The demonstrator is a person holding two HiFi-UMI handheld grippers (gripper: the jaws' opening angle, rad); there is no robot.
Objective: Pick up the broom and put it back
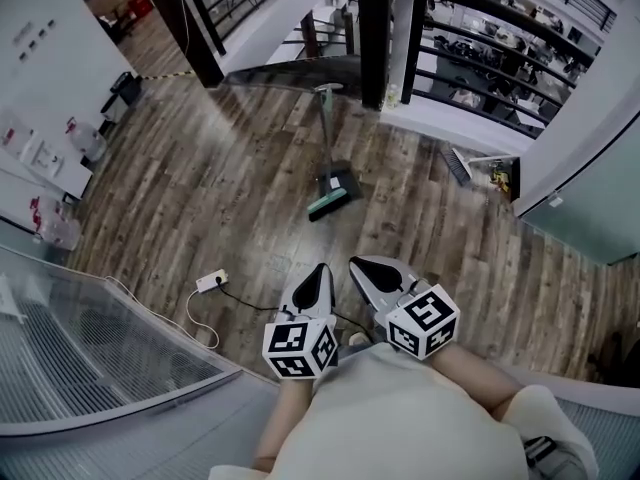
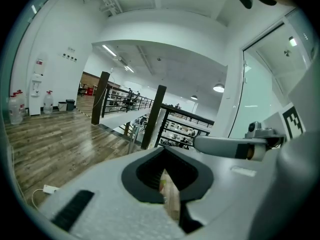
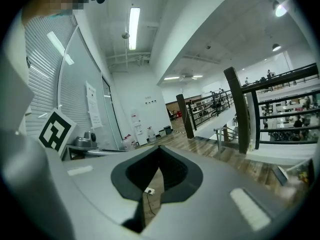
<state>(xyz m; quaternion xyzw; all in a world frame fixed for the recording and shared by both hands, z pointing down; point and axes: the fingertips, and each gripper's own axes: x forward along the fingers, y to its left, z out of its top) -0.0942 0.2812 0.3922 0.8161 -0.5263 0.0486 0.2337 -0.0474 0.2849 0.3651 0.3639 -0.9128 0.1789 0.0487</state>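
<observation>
The broom (image 1: 329, 158) stands on the wood floor ahead of me. Its thin handle rises toward the black railing, and its dark, green-edged head (image 1: 333, 194) rests on the boards. Both grippers are held close together near my body, well short of the broom. My left gripper (image 1: 320, 276) (image 2: 164, 149) is shut with nothing between its fingers. My right gripper (image 1: 368, 268) (image 3: 160, 148) is beside it, also shut and empty. Both point toward the broom.
A white power strip (image 1: 210, 281) (image 3: 148, 190) with its cable lies on the floor left of the grippers. A dustpan (image 1: 457, 164) (image 3: 281, 174) leans by the right wall. Black railing posts (image 1: 372, 28) edge a drop behind the broom. A glass partition (image 1: 100, 358) stands at lower left.
</observation>
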